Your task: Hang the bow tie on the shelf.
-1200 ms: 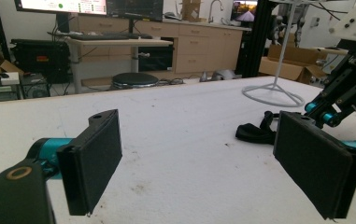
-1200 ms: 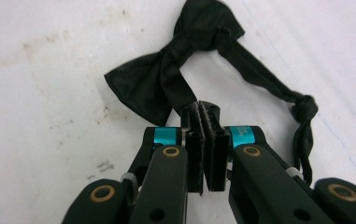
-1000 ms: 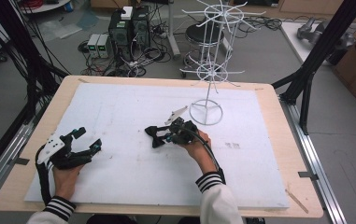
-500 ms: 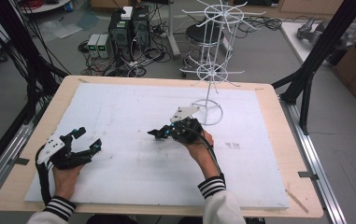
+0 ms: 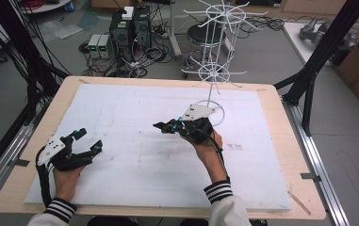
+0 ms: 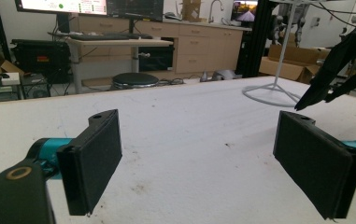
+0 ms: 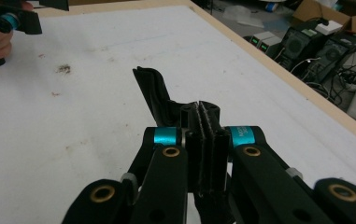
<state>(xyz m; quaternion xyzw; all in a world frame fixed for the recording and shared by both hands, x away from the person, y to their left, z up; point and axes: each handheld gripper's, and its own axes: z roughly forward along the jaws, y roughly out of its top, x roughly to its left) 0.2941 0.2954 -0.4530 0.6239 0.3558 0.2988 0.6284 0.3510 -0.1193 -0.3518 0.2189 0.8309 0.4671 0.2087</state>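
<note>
Two black two-jaw grippers were on the white foam-covered table (image 5: 134,108): the left gripper (image 5: 86,142), jaws wide and empty, lay at the near left. The right gripper (image 5: 164,127), jaws pressed together on a thin black strip-like piece (image 7: 153,95) of uncertain identity, hovered mid-table. The white wire rack stand (image 5: 212,75) stood just beyond it, nearer the right hand.

One camera is looking down from high above the white table (image 5: 134,113). Two more are riding low and close over it, one on each gripper, looking along the jaws. The left gripper's camera is also catching the wire stand (image 6: 278,70), like the high one.
</note>
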